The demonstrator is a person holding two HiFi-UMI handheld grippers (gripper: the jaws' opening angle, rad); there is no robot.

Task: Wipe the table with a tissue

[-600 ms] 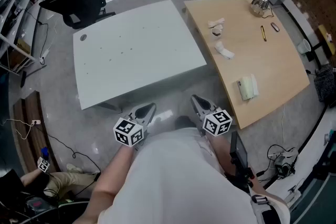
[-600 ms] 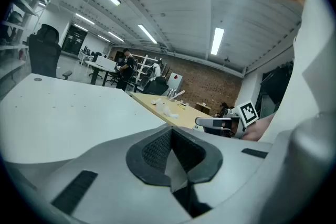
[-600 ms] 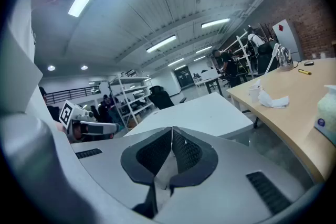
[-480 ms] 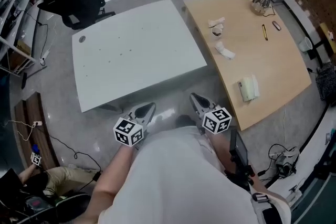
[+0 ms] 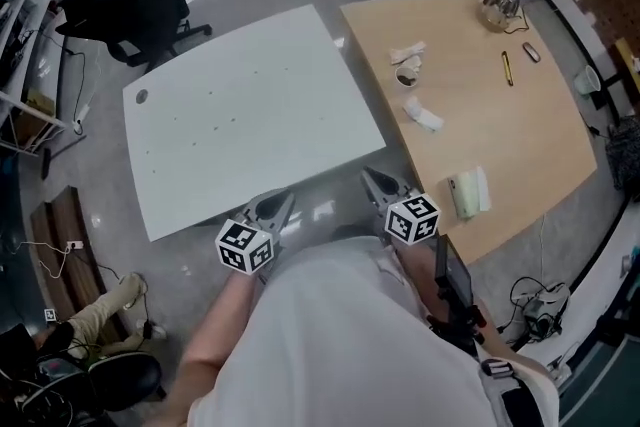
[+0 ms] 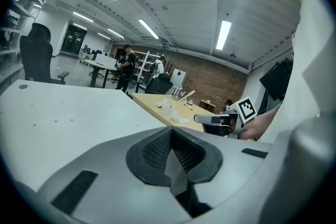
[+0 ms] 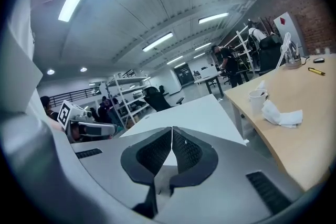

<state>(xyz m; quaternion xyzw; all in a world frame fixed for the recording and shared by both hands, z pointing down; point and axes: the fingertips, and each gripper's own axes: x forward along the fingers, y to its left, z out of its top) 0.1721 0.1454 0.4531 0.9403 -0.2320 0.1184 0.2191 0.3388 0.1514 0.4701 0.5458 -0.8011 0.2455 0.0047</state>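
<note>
Short of the wooden table (image 5: pixel 520 145), at its near edge, I hold both grippers low in front of my body, and neither has anything in it. My left gripper (image 5: pixel 272 210) has its jaws pressed together with nothing between them, as its own view (image 6: pixel 170 129) shows. My right gripper (image 5: pixel 383 187) is likewise closed on nothing (image 7: pixel 171 129). The crumpled tissue (image 5: pixel 425 118) lies untouched on the wooden table, well apart from both grippers, and shows in the right gripper view (image 7: pixel 281 115) just beside a paper cup (image 7: pixel 257 99). That cup (image 5: pixel 406 75) stands farther in on the wooden table than the tissue, and a yellow pen (image 5: pixel 506 67) lies farther in still. A pale folded wad (image 5: pixel 468 193) rests near the wooden table's near edge. Compared with half a second ago, the wooden table and the white table (image 5: pixel 250 125) beside it sit lower in the head view, so the wad is now closer to my right gripper. The grippers keep about the same spot in that view. Well away from the wooden table, a person (image 5: pixel 100 315) on the floor has shifted a leg.
</note>
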